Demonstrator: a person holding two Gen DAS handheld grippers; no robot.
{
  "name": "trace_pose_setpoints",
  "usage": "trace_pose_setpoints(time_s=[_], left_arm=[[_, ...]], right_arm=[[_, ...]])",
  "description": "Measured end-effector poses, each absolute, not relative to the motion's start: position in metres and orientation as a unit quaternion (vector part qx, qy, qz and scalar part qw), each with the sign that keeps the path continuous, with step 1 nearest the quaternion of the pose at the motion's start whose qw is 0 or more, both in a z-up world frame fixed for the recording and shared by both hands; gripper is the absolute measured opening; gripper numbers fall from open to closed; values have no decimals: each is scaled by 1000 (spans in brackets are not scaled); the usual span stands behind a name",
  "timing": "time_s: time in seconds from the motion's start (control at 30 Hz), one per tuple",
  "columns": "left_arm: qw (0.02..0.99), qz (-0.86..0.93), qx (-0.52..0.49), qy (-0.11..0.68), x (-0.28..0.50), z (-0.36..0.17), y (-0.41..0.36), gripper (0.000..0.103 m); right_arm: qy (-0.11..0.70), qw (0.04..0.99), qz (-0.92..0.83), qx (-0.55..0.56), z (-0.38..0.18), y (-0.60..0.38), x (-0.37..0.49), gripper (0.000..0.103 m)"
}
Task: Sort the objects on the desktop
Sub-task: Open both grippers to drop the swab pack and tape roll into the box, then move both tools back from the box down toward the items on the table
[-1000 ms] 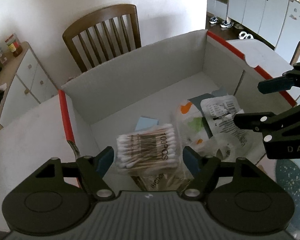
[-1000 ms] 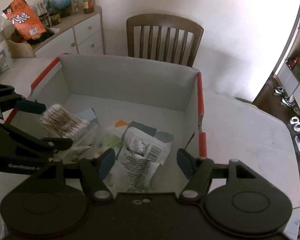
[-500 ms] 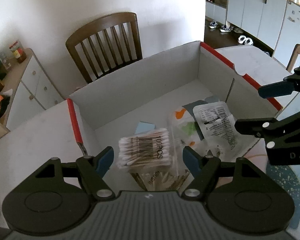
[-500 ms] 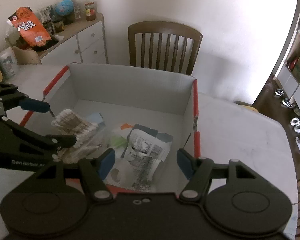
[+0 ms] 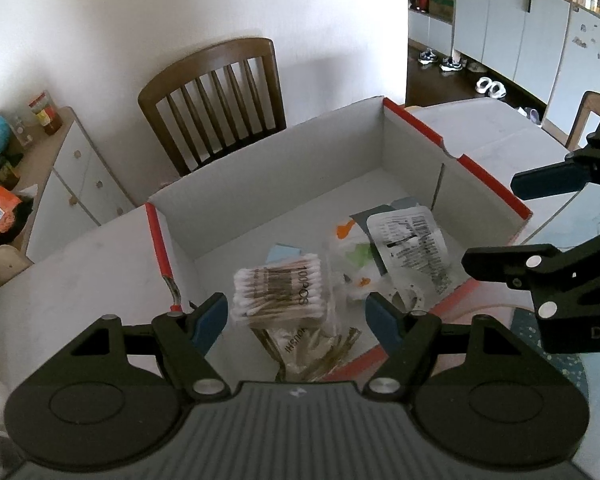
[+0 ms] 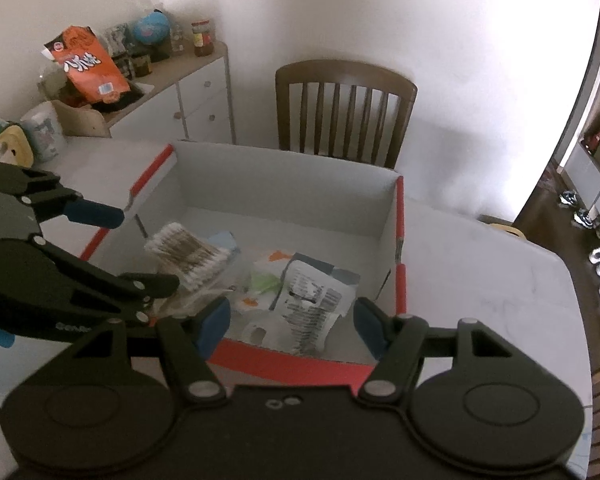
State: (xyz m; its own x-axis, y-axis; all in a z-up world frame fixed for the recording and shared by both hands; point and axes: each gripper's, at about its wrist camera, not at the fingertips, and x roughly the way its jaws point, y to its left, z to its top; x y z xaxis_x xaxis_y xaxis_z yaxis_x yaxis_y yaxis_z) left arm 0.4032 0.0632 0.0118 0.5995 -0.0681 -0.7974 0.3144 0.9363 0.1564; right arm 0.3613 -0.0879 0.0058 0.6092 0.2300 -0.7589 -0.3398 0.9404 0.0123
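Observation:
A white cardboard box with red rims stands on the table. In it lie a cotton swab pack, a clear bag of wooden sticks, a silver barcode pouch, a white packet with orange and green prints and a blue pad. My left gripper hangs open above the box's near left part, holding nothing. My right gripper hangs open over the near right part, also holding nothing.
A brown wooden chair stands behind the box against the wall. A white sideboard at the left carries an orange snack bag and jars. The white table runs on to the right.
Both grippers have risen and drawn back from the box, which now looks smaller and farther. Their jaws stand as wide as before. The items in the box have not moved.

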Motion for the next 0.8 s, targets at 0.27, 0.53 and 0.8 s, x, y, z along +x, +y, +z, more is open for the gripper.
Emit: trace_pose_setpoints(time_s=[0.27, 0.53, 0.8], left_arm=[[887, -101, 142, 428, 386, 21, 60, 75], [889, -101, 141, 423, 364, 27, 53, 75], [892, -100, 142, 417, 343, 32, 48, 81]], right_arm=[[403, 897, 170, -69, 16, -89, 347, 68], [396, 898, 181, -67, 24, -94, 326, 71], [387, 900, 188, -67, 32, -100, 306, 74]])
